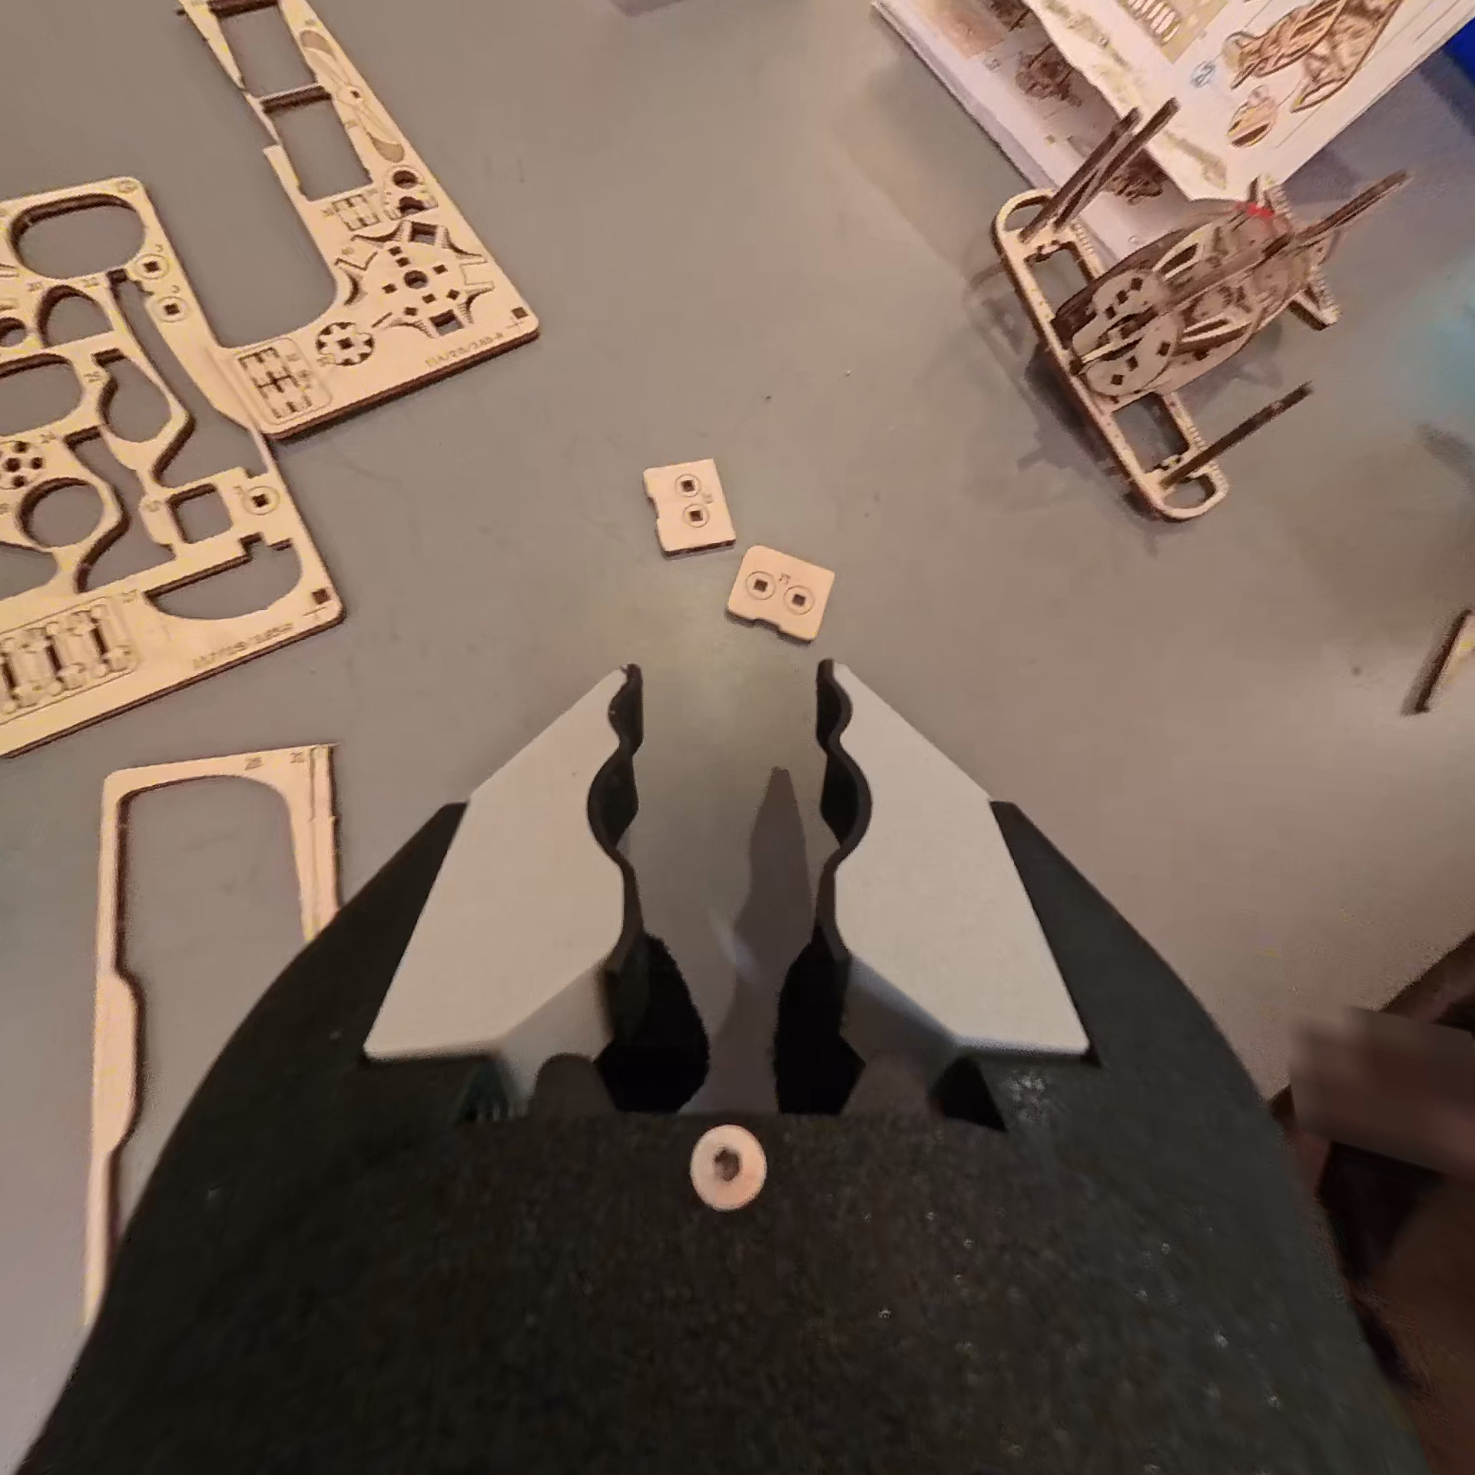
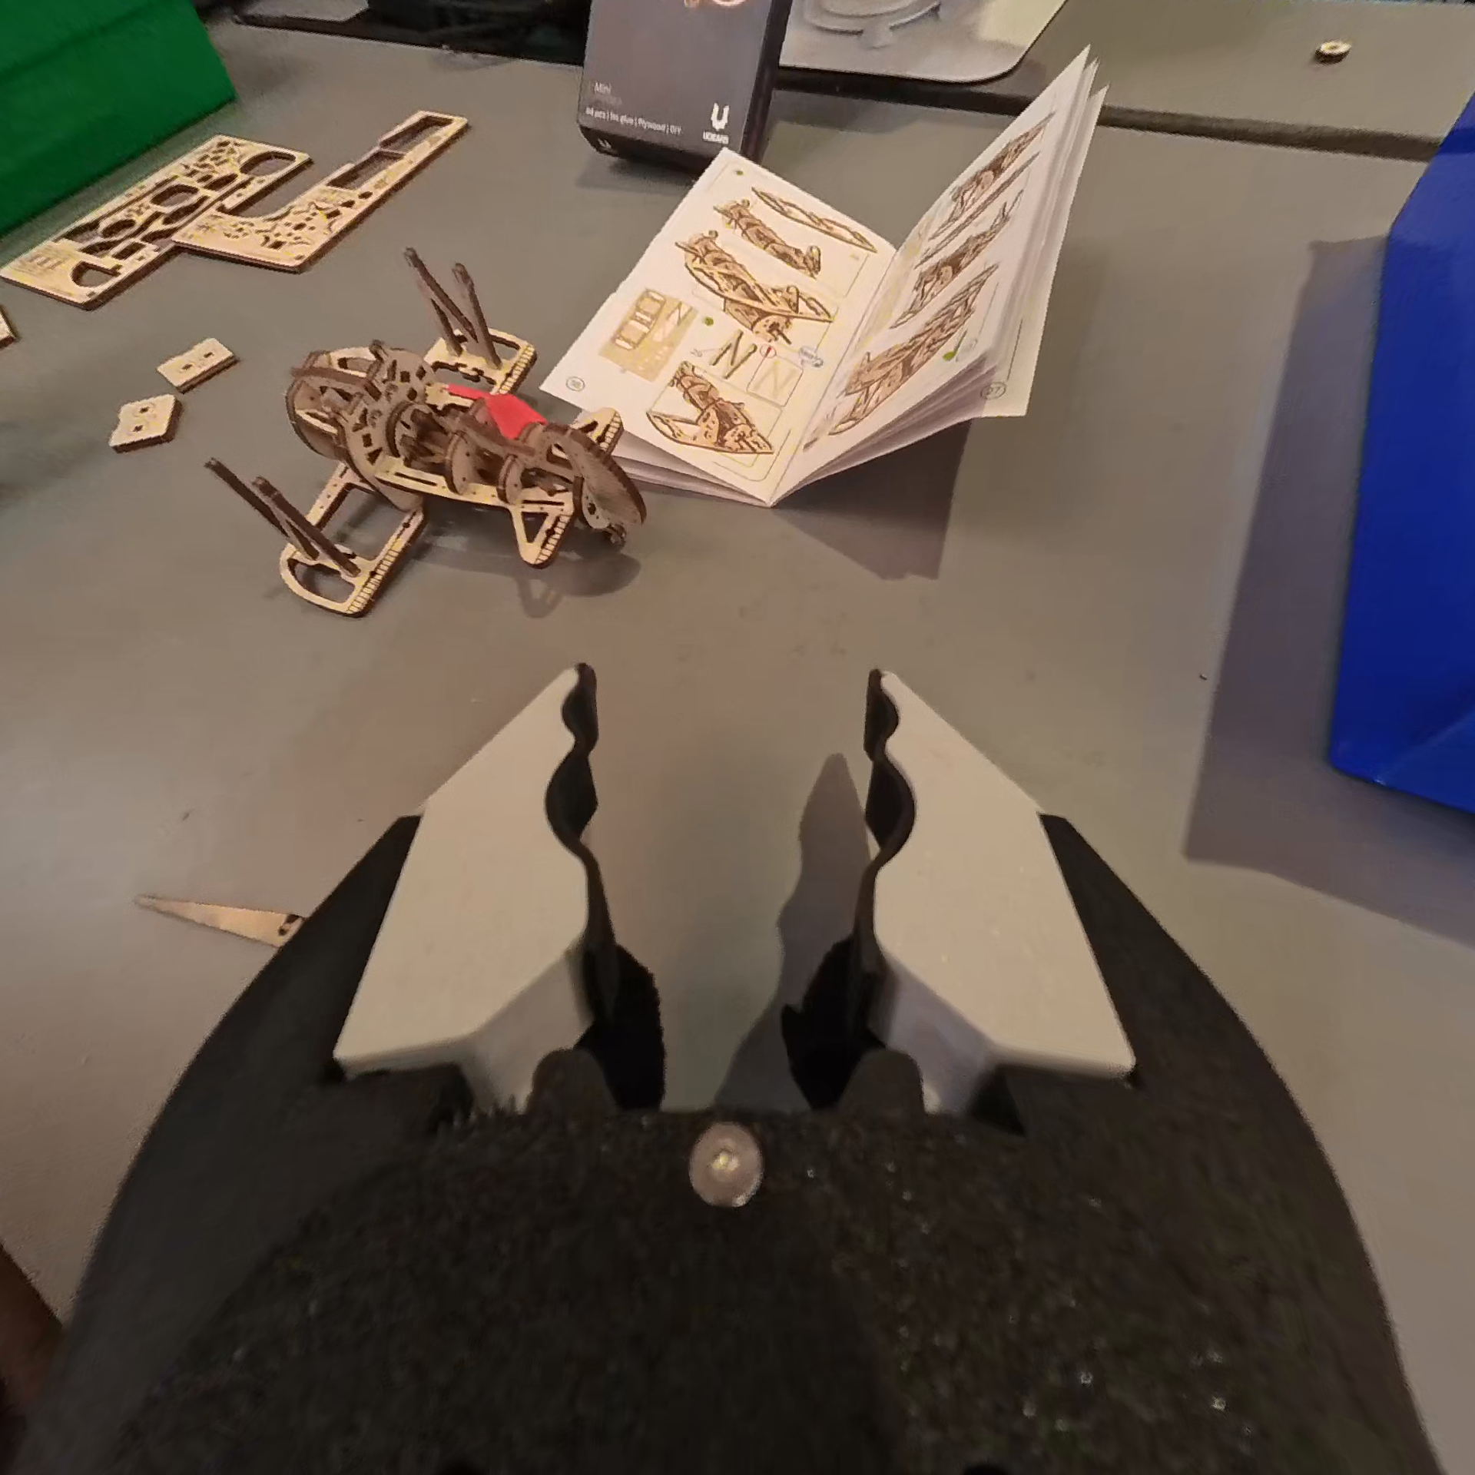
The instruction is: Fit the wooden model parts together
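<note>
A part-built wooden plane model with a red piece on top stands on the grey table; it also shows at the far right of the left wrist view. Two small square wooden plates with two holes each lie flat: one and a nearer one, just ahead of my left gripper, which is open and empty. The same plates show in the right wrist view. My right gripper is open and empty, with the model ahead to its left.
Laser-cut wooden sheets lie at the left, and a thin empty frame nearer. An open instruction booklet lies behind the model, with a dark box behind it. A blue bin stands right. A thin wooden sliver lies left. One gripper's finger ends stand about 35 cm off the other's.
</note>
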Action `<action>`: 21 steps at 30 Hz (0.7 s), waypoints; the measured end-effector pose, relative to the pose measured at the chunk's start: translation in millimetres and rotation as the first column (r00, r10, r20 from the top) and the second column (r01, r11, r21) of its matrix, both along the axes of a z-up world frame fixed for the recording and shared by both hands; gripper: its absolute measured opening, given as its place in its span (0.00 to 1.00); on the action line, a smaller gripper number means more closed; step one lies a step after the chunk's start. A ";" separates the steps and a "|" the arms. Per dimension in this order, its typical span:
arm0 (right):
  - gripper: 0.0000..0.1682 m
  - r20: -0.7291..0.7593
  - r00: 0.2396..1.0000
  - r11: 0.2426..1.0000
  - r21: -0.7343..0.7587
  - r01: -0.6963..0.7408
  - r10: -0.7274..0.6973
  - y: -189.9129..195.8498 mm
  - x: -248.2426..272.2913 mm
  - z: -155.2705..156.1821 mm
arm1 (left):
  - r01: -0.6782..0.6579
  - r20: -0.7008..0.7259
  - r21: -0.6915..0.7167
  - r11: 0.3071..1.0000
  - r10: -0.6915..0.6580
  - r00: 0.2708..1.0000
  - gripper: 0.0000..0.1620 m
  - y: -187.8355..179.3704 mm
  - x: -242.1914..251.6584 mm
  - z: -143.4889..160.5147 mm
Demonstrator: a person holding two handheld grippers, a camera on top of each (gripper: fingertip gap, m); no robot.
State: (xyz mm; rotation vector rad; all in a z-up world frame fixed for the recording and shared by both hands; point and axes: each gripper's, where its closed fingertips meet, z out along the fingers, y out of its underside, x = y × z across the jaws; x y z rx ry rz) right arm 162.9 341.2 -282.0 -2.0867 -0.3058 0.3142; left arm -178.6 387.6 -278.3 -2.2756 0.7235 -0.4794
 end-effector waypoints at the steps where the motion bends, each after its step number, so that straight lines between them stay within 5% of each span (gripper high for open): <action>1: 0.39 -0.009 1.000 1.000 -0.010 -0.009 0.009 -0.1 -1.0 -1.0 | 0.008 0.018 -0.005 1.000 -0.008 1.000 0.25 -1.3 4.7 0.9; 21: 0.37 -0.140 0.990 0.998 -0.050 -0.042 0.034 0.7 -2.3 -0.4 | 0.039 0.027 0.100 0.994 -0.042 0.999 0.26 15.0 28.5 1.9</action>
